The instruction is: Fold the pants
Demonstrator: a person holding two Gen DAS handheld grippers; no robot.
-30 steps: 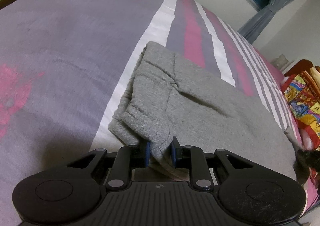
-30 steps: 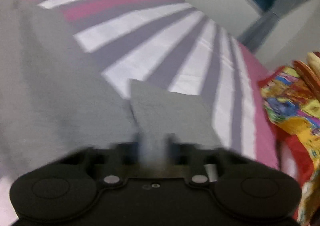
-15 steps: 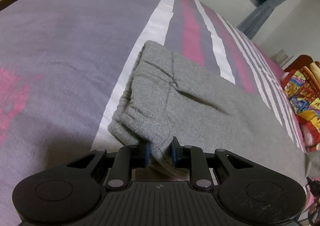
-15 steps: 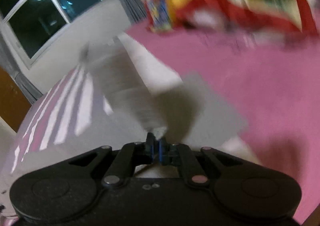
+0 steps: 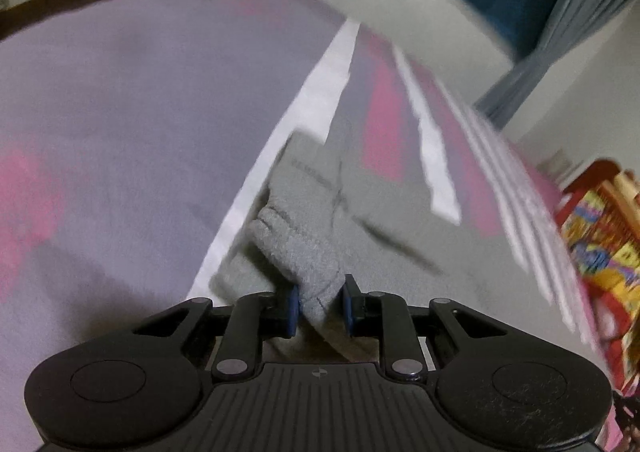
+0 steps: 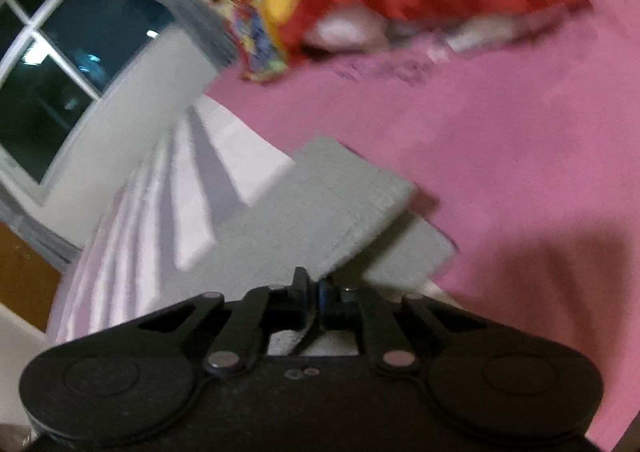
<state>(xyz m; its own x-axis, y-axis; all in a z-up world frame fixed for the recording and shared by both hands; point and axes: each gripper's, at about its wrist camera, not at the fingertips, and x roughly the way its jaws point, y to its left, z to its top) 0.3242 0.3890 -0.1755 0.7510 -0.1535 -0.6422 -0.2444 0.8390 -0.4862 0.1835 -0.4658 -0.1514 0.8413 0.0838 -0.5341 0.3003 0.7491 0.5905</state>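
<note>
The grey knitted fleece pants (image 5: 360, 220) are seen lying on the bed, spread over the lilac bedsheet with white and pink stripes (image 5: 120, 124), and they are held at both ends. In the left wrist view, a bunched, ribbed fold of the fabric, apparently the waistband end, is pinched between the blue pads of the left tool (image 5: 320, 306), whose jaws are closed on the cloth with only that thickness between them. From this tool the garment is seen to run forward and to the right, so that its long axis is laid roughly across the stripes toward the side where the brightly patterned red and yellow quilt (image 5: 600, 248) is heaped. In the right wrist view, the right tool (image 6: 314, 302) is shown clamped almost fully together on a thin corner of the same pants, judged to be the leg hem, and a flat grey panel is lifted above a second grey layer that rests on the plain pink part of the sheet. Both views are blurred, so seams and finer details cannot be made out. The coming fold is judged to turn on this axis: the hem end, held by the right tool, would need to be carried along the garment's length toward the waistband end held by the left tool, with the edges kept aligned.
</note>
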